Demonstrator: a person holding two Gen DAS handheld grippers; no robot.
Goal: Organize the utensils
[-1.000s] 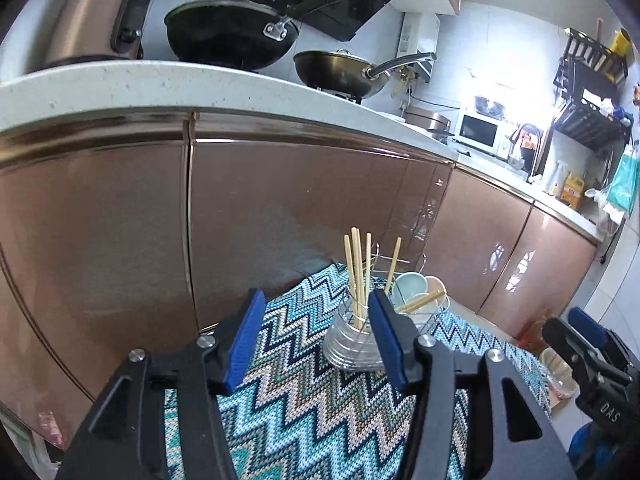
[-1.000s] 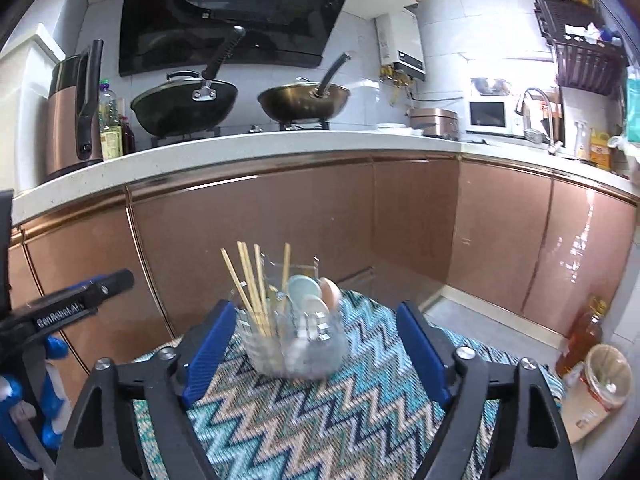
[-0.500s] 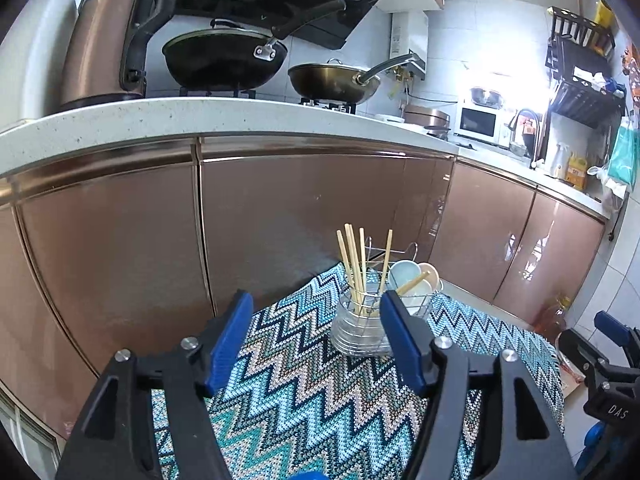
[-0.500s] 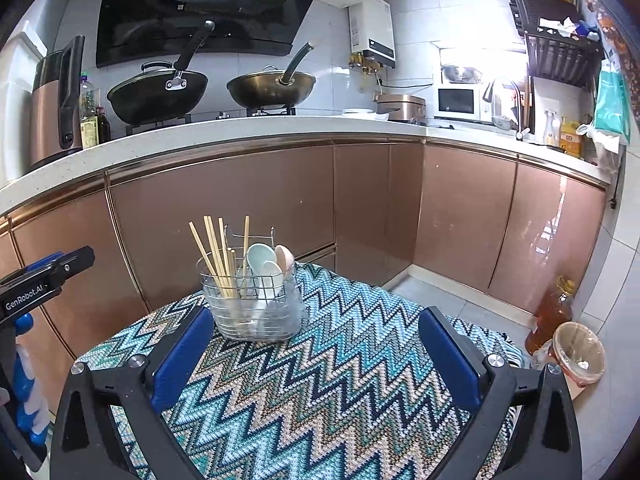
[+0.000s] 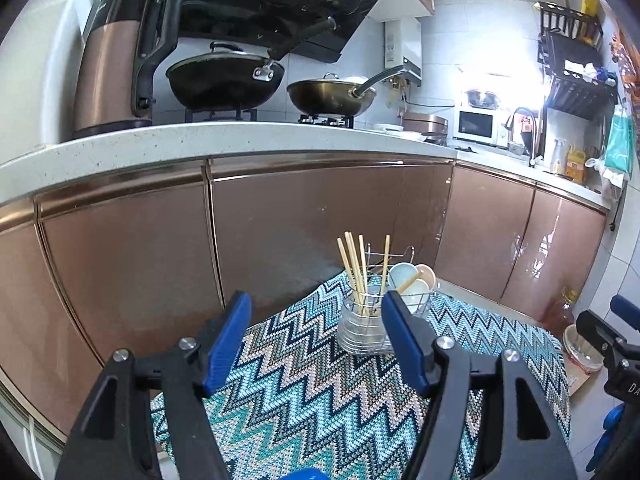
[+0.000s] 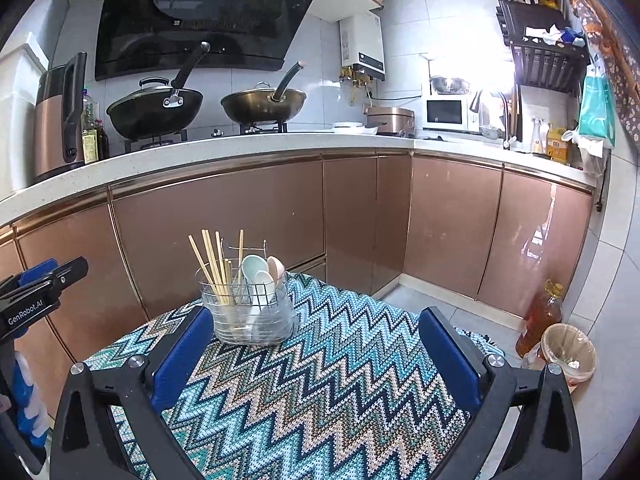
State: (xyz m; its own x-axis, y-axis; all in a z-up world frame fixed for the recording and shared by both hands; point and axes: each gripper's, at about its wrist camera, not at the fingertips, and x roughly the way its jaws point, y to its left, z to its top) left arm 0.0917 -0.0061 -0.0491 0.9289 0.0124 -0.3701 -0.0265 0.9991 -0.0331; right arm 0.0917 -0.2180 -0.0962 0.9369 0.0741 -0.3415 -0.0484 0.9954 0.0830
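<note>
A clear wire utensil holder [image 5: 364, 328] [image 6: 250, 320] stands at the far edge of a table covered with a zigzag cloth [image 5: 320, 392] [image 6: 320, 380]. Several wooden chopsticks [image 5: 354, 268] [image 6: 212, 264] stick up from its left side. Pale spoons [image 5: 408, 276] [image 6: 260, 274] fill its right side. My left gripper [image 5: 316, 304] is open and empty, a short way back from the holder. My right gripper [image 6: 316, 316] is wide open and empty, with the holder ahead near its left finger. Each gripper shows at the edge of the other's view.
Copper-coloured cabinet doors [image 5: 280, 232] rise right behind the table under a white countertop [image 6: 240, 152] with two woks and a kettle [image 5: 116, 64]. An oil bottle [image 6: 540, 316] and a small bin [image 6: 568, 352] stand on the floor at the right.
Both grippers have pulled back from the holder, which looks smaller and farther away. Both pairs of jaws stand wider than a second ago. The holder has not moved.
</note>
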